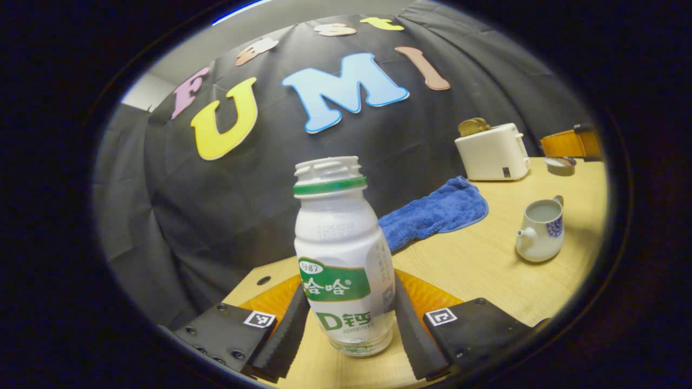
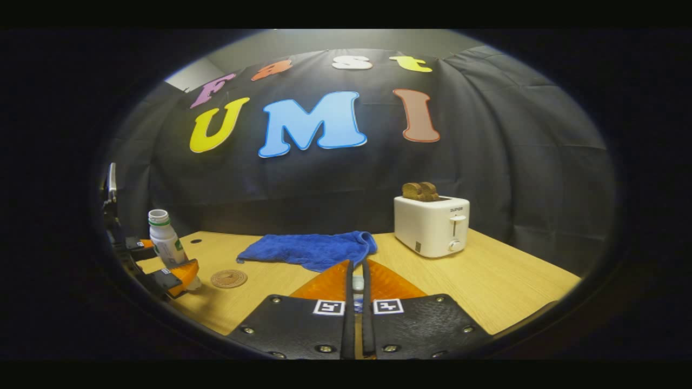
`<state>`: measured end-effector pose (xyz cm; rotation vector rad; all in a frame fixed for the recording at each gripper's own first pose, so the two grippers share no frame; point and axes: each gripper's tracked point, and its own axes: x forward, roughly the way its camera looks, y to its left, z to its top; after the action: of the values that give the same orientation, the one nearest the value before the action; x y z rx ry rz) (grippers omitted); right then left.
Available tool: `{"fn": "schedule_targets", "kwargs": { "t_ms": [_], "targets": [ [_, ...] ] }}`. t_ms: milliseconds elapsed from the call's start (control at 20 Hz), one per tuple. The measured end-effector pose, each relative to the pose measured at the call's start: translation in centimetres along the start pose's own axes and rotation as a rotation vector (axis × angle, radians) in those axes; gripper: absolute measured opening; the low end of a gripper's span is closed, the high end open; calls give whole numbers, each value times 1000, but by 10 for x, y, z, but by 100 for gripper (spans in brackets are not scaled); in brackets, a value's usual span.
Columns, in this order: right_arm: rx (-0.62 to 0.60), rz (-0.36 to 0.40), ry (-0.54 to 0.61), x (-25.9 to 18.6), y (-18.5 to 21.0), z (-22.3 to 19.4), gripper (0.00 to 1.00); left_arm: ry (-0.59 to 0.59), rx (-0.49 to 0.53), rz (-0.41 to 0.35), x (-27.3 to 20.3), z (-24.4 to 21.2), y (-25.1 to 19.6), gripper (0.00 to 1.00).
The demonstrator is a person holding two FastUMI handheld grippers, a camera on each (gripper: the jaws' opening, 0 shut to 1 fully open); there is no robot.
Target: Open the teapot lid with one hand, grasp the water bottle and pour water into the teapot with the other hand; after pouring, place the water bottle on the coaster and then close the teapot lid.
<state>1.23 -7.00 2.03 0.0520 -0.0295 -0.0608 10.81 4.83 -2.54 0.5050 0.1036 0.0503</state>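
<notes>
While left tongs gripped uncapped water bottle upright above bench, teapot stood open at right; right tongs nearly closed on small lid; coaster beside bottle.

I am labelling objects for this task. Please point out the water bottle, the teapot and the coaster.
water bottle [image 1: 343,270]: left gripper view, on its label, mid body.
teapot [image 1: 540,237]: left gripper view, on its white belly.
coaster [image 2: 228,279]: right gripper view, centre of its top face.
</notes>
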Motion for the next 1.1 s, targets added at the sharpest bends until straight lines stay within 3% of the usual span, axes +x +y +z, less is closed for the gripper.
{"fn": "schedule_targets", "kwargs": {
  "t_ms": [50,600,850,1100],
  "targets": [
    [0,-6,0,-1,-5,0,5,-4,42,-4,2,4,-4,92],
    [-2,-56,20,-12,-54,-12,5,-48,428,-67,11,48,-39,92],
    [0,-72,26,-18,-69,-17,5,-49,558,-101,13,58,-61,85],
    [19,-82,29,-22,-80,-21,5,-45,685,-117,15,65,-73,92]
  ]
}}
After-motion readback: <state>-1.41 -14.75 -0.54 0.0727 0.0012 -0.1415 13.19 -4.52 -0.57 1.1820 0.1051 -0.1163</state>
